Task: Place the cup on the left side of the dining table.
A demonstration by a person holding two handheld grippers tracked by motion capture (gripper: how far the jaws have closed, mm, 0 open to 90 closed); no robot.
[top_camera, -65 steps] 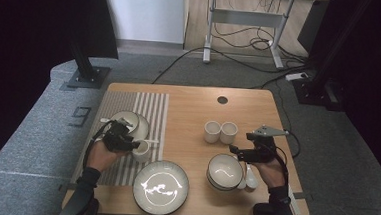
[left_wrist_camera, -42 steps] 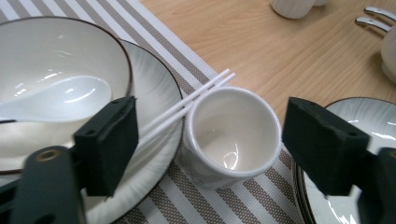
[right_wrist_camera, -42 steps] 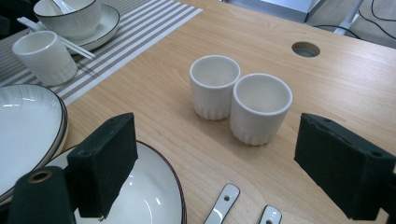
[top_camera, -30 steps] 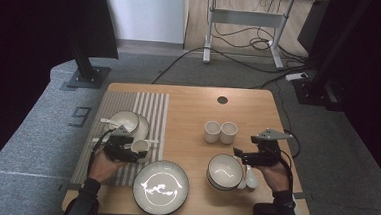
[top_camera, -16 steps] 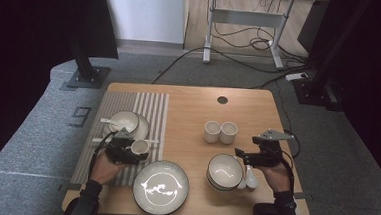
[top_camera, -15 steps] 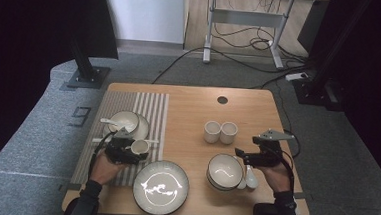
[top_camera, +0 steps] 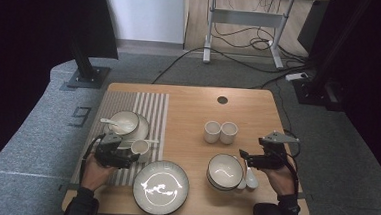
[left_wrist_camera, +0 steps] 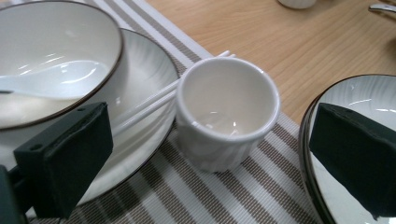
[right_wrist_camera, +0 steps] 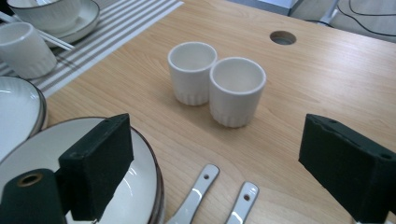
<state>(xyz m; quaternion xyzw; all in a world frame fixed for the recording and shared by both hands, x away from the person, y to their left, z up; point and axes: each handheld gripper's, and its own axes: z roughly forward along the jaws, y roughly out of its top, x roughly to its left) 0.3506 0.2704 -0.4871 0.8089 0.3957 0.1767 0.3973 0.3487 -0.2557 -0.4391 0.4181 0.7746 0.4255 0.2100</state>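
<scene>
Backing my left tool (top_camera: 131, 157) off the cup (left_wrist_camera: 227, 111), I've just been opening its jaws; they stand wide, the cup apart between them on the striped mat (top_camera: 151, 105), lower left of the high view. My right tool (top_camera: 244, 157) waits open. Next: withdraw straight between bowl (left_wrist_camera: 56, 60) and plate (left_wrist_camera: 348, 100), both close.

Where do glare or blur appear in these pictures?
High view: bright glare streaks on the big plate; dark surroundings. Left gripper view: soft highlights inside the cup, near jaw pads slightly blurred. Right gripper view: the two cups are sharp, the spoon handles glint.
</scene>
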